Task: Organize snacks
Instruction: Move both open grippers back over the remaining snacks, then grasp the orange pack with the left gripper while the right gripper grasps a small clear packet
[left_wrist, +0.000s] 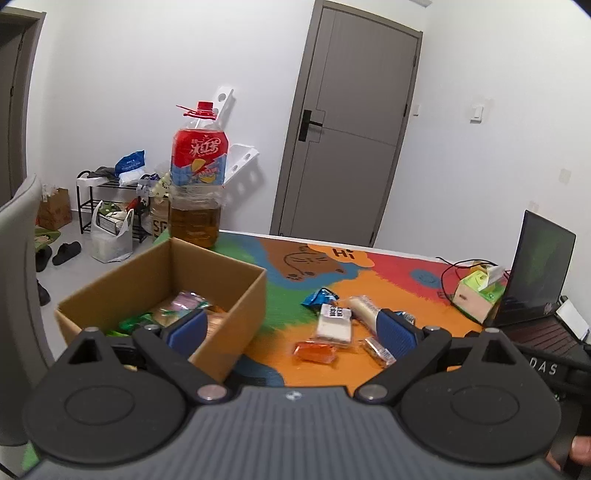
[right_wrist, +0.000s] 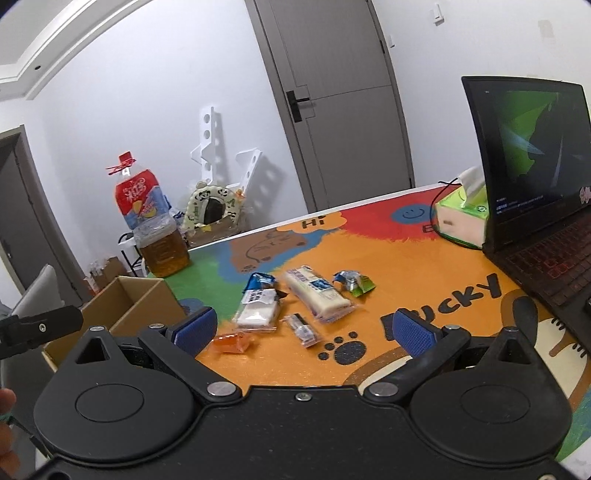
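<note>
The left gripper (left_wrist: 291, 328) hangs with jaws spread wide and empty, over the cardboard box (left_wrist: 236, 295) already containing wrapped snacks; the right gripper (right_wrist: 304, 330) is likewise released, above loose snack packets (right_wrist: 317, 295) on the colourful table (right_wrist: 424, 266).

Cardboard box (left_wrist: 236, 295) left of loose snacks (right_wrist: 295, 306) — laptop (right_wrist: 535, 184) right.

I read "Hi" and "ucky" on the mat (right_wrist: 424, 273), "DAS" on the right gripper (left_wrist: 543, 369); the bottle (left_wrist: 198, 173) label's characters stay unclear.
</note>
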